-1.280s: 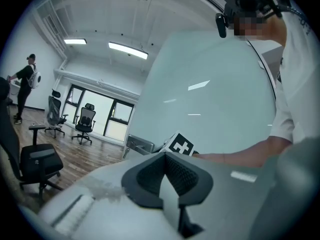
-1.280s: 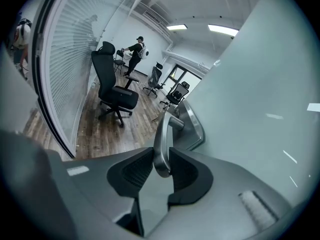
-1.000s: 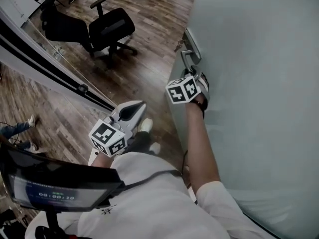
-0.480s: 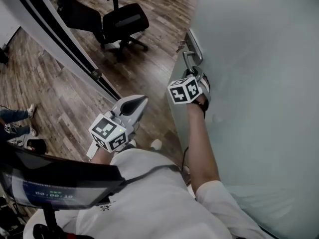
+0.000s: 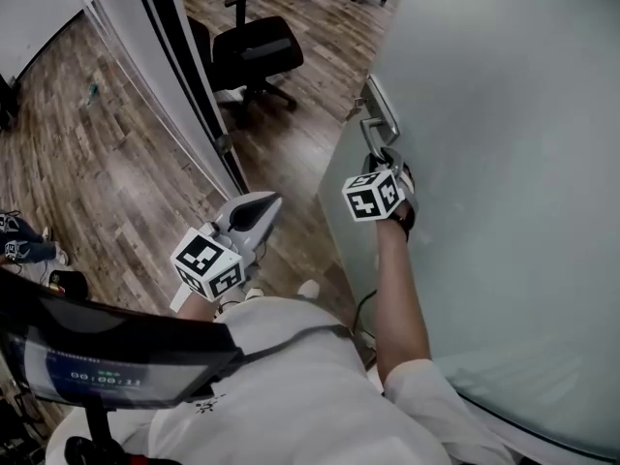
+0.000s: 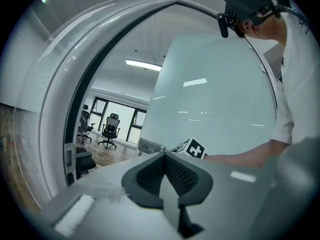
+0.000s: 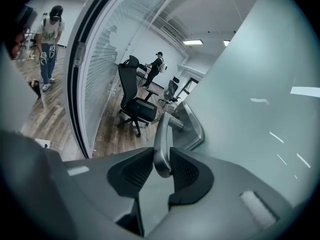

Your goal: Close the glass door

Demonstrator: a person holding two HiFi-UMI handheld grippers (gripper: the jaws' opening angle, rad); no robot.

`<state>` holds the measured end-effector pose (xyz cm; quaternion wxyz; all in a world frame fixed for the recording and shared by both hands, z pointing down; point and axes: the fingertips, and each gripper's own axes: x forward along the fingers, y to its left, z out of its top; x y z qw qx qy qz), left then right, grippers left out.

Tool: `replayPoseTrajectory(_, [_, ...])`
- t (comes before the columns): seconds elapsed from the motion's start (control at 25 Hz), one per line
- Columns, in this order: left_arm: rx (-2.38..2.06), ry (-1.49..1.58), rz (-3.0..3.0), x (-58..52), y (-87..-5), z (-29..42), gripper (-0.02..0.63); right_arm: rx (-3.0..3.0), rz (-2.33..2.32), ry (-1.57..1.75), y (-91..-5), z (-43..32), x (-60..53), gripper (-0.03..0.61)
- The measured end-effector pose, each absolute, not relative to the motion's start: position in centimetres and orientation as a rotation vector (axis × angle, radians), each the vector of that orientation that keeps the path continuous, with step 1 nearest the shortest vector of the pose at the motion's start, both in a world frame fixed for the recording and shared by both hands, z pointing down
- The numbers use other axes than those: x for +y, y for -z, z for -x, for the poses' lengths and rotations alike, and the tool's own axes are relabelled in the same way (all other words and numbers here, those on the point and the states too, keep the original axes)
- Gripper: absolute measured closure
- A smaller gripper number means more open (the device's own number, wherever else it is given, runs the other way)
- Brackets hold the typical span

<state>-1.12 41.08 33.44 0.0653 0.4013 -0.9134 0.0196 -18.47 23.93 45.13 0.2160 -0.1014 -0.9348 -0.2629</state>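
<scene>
A person's right gripper point(image 5: 386, 156) clamps its fingers on the free end of the metal lever handle point(image 5: 372, 136) of the frosted glass door point(image 5: 504, 163). The door fills the right of the scene. It stands open, with its handle edge facing left. A strip of wooden floor point(image 5: 116, 182) separates that edge from the dark door frame point(image 5: 194, 95) on the left. The lever's long axis runs along the door face. Its free end points near, toward the person, and its far end bends right into the mounting plate. The left gripper point(image 5: 274, 201) hovers low on the near left, apart from the door. Its fingers are pressed together on nothing and aim far-right toward the gap. A black office chair point(image 5: 257, 56) stands beyond the doorway.
</scene>
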Motion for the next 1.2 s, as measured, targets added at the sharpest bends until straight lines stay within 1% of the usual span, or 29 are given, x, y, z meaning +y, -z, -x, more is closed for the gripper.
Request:
replayPoseTrajectory(0.16, [-2.758,-0.062,-1.238,44.4,-32.9,0.2,0.607,-2.610,0.286,0.745,-45.2,16.9,26.9,0.476])
replayPoseTrajectory(0.52, [-2.752,-0.057,-1.280,48.0,-32.3,-1.8,0.607,-2.616,0.342,0.772,-44.7,13.4,31.4,0.471])
replayPoseTrajectory(0.96, [-2.761,-0.049,-1.251,49.2,-31.2,-2.6,0.607,-2.595,0.432,0.803,-43.9,11.8,32.8,0.468])
replayPoseTrajectory(1.2, [-2.764,-0.035,-1.230,50.4,-31.9,-3.6,0.607,-2.587,0.496,0.822,-44.1,10.6,34.3,0.469])
